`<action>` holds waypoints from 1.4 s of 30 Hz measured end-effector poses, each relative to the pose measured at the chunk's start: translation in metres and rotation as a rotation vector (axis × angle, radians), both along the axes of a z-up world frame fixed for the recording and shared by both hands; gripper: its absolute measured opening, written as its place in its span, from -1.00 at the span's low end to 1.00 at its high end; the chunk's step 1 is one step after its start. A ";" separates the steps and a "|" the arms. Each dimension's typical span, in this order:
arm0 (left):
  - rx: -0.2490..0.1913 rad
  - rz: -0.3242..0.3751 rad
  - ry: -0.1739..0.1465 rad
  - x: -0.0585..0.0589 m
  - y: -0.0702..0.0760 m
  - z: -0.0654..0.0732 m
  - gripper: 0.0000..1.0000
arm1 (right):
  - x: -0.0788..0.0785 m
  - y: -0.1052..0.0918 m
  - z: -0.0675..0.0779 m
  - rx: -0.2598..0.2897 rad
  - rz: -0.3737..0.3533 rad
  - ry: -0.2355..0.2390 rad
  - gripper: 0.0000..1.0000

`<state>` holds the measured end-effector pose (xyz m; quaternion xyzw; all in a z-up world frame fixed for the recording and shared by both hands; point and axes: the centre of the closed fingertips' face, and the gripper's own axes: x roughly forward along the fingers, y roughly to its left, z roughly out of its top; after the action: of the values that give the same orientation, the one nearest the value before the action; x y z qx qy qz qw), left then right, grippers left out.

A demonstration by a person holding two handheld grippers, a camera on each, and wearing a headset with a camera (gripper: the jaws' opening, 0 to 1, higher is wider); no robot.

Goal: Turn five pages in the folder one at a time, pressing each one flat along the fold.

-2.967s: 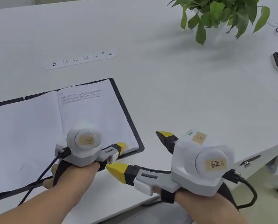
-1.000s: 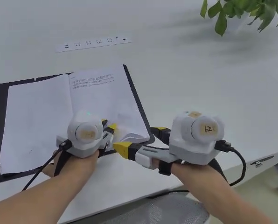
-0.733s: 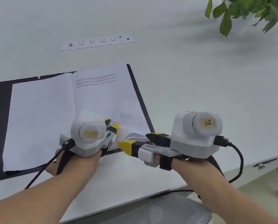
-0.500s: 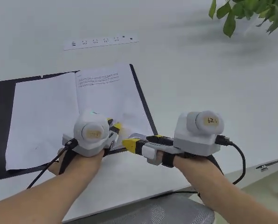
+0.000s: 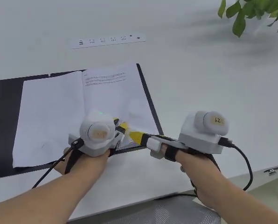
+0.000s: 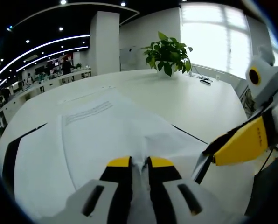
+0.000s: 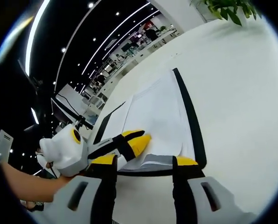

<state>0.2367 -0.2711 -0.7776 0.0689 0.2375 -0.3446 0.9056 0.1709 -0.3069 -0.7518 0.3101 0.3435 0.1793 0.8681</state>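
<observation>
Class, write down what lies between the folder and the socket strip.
Bare white table lies there, as the head view shows; nothing sits between the folder and the socket strip.

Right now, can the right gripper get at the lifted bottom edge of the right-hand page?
Probably yes: the right gripper is open, with the lifted page just ahead between its jaws. The left gripper pinches that page alongside, apparently without blocking.
</observation>
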 end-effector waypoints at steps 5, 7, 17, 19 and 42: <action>0.001 0.000 0.000 0.001 0.000 0.000 -0.76 | 0.009 -0.007 -0.005 0.009 -0.045 0.017 -0.24; 0.000 0.001 0.001 0.001 0.000 0.000 -0.76 | 0.012 -0.009 -0.006 0.016 -0.064 0.028 -0.30; 0.000 0.005 0.000 0.001 -0.001 0.000 -0.76 | 0.013 -0.023 -0.021 -0.034 -0.121 0.072 -0.99; 0.001 0.006 0.001 0.001 -0.001 0.000 -0.76 | 0.013 -0.025 -0.023 -0.028 -0.132 0.075 -1.00; -0.002 -0.004 0.034 -0.008 0.005 0.007 -0.74 | 0.012 -0.020 0.008 -0.037 -0.121 0.001 -1.00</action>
<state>0.2291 -0.2663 -0.7704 0.0626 0.2526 -0.3478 0.9007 0.1827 -0.3273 -0.7436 0.3144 0.3276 0.1200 0.8829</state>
